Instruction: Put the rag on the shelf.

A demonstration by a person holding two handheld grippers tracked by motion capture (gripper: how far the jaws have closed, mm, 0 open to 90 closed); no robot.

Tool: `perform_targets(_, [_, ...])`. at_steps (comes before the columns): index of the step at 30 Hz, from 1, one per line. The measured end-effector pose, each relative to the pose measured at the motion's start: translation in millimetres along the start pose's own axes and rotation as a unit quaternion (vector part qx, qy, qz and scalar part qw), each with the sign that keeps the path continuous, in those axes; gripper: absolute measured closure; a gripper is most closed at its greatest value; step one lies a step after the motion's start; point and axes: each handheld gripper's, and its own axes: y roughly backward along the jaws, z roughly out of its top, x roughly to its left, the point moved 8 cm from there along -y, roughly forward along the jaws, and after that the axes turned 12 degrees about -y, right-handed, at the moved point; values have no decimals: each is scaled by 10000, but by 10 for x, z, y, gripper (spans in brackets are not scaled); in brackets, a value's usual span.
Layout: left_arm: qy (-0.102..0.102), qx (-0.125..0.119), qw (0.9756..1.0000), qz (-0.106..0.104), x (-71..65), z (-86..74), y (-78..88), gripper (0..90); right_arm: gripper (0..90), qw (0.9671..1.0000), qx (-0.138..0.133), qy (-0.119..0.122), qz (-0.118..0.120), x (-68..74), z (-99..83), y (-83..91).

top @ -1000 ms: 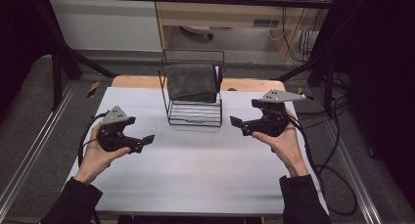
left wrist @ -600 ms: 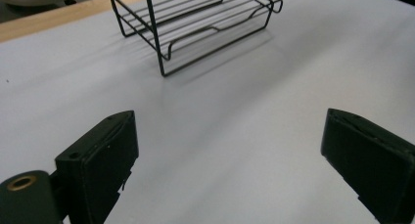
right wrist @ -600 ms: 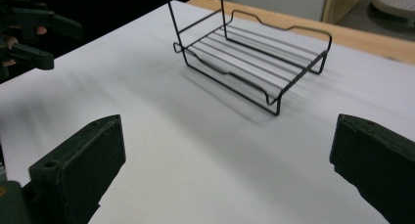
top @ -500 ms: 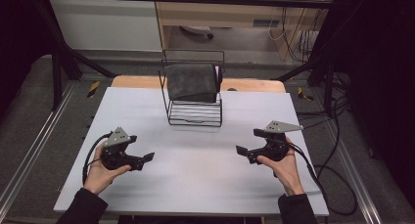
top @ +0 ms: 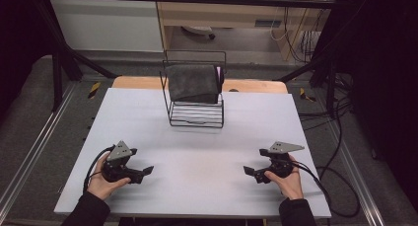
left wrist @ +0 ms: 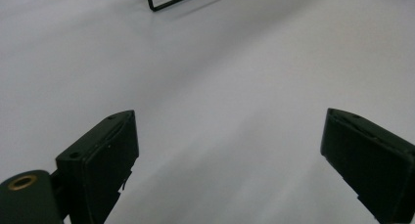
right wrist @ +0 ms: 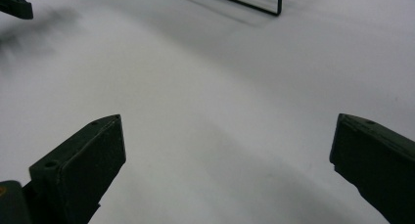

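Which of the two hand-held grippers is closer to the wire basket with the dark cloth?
Left, though only slightly. The left gripper sits near and left of the wire basket; the right gripper sits near and right. Neither touches it.

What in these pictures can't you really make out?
- Wire basket: high view, the dark folded cloth on top hides whatever lies under it.
- Pink thing: high view, mostly hidden behind the cloth.
- Basket again: both gripper views, cut off by the top edge, leaving one wire corner.
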Motion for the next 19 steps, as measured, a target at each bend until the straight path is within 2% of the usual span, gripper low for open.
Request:
perform_targets(4, [30,55,10000,-25,2,-71,-9,73,9,10000,59,-40,-36,-66,-112,23])
perform_targets(8, [37,116,9999,-43,-3,-132,-7,73,9,9998,157,26,-100,-118,-206,68])
perform_targets(11, [70,121,9999,-62,-11,-150,1,72,9,9998,133,-43,-133,-145,-218,100])
perform_targets(19, [28,139,9998,-111,-34,-179,0,72,9,9996,196,3,-208,-173,-248,110])
